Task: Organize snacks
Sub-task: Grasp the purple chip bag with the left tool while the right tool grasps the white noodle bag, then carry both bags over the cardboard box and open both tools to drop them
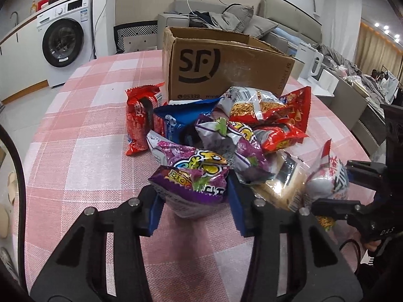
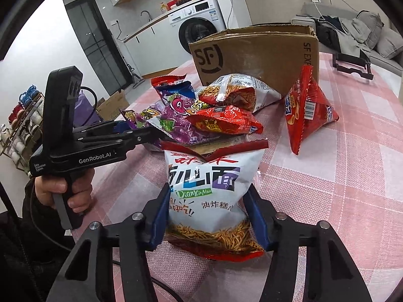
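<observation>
A pile of snack bags (image 1: pixel 226 130) lies on the pink checked tablecloth (image 1: pixel 83 130) in front of an open cardboard box (image 1: pixel 226 68) marked SF. My left gripper (image 1: pixel 195 201) is shut on a purple snack bag (image 1: pixel 194 178) at the near edge of the pile, with a blue pad against each side. My right gripper (image 2: pixel 209 216) is shut on a white noodle snack bag (image 2: pixel 209 183), which stands upright between its pads. The left gripper (image 2: pixel 141 130), held by a hand (image 2: pixel 63 186), reaches into the pile from the left. The box (image 2: pixel 252 55) stands behind the pile.
A red triangular bag (image 2: pixel 307 110) stands apart, right of the pile. A red packet (image 1: pixel 138 123) and a blue packet (image 1: pixel 176 123) lie at the pile's left. A black frame (image 2: pixel 352 63) rests on the table's far right. A washing machine (image 1: pixel 63 40) and a sofa (image 1: pixel 226 17) stand beyond.
</observation>
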{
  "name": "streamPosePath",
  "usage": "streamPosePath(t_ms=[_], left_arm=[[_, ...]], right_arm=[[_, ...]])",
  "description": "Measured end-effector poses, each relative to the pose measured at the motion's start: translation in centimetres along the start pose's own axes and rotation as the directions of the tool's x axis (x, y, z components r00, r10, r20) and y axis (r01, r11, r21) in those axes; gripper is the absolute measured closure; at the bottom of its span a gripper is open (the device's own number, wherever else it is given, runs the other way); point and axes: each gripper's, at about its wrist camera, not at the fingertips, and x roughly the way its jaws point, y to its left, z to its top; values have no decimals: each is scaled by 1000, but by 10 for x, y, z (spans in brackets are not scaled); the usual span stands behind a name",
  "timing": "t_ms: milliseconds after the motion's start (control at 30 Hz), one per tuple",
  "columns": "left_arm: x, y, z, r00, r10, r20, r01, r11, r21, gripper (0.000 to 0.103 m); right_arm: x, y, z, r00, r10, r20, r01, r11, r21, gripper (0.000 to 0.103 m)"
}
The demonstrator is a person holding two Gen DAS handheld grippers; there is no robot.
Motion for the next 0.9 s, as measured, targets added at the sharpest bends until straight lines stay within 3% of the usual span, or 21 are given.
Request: streamPosePath(t_ms=[433,900], left_arm=[[-38,-1,-11,998,-12,66,12,1000,-8,62],[-91,-8,11,983,-31,181,32,999,-3,62]], right_arm=[[-22,0,4,998,-28,54,28,1000,-13,49],[-65,-10,41,978,-110,177,107,994,27,49]])
